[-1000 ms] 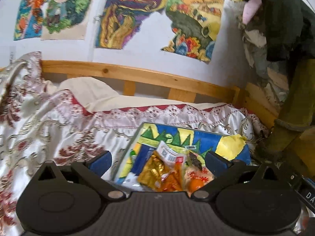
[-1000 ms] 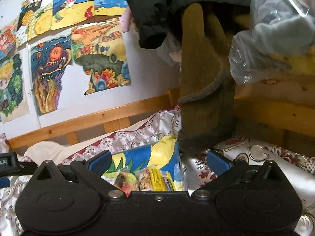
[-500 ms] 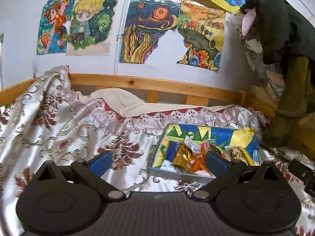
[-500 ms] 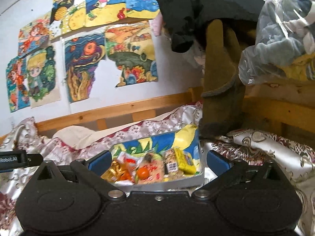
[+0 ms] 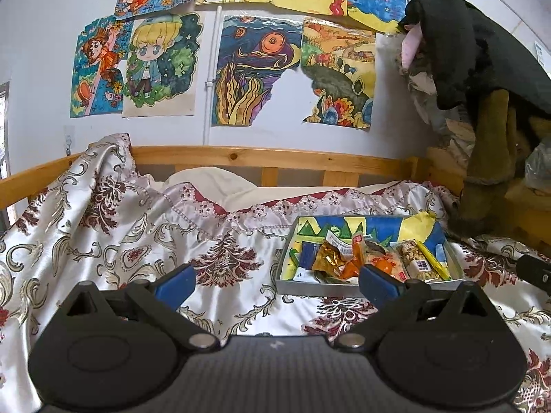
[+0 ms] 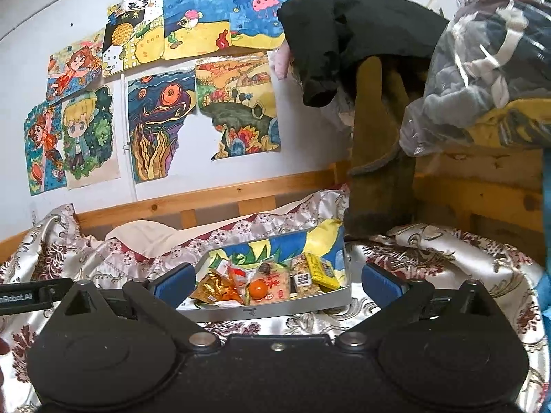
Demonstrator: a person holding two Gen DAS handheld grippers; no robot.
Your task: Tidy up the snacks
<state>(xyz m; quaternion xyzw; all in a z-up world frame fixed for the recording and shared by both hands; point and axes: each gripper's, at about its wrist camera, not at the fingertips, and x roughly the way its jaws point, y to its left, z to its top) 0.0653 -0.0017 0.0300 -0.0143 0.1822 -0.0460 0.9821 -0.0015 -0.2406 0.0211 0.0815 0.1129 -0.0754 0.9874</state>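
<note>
Left wrist view, left gripper wide open and empty, snack box ahead to its right on bed, right gripper wide open, empty, box just ahead between its fingers.

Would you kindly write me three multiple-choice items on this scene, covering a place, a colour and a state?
1. Where does the snack box sit?
A. on the floor
B. on the bedspread
C. on a shelf

2. What colour are the finger pads of the right gripper?
A. blue
B. red
C. white

3. How does the left gripper stand?
A. shut on a snack
B. shut on the box
C. open, holding nothing

Answers:
1 B, patterned satin shows all round the box.
2 A, both pads are blue.
3 C, its fingers are wide apart with only bedspread between.
</note>
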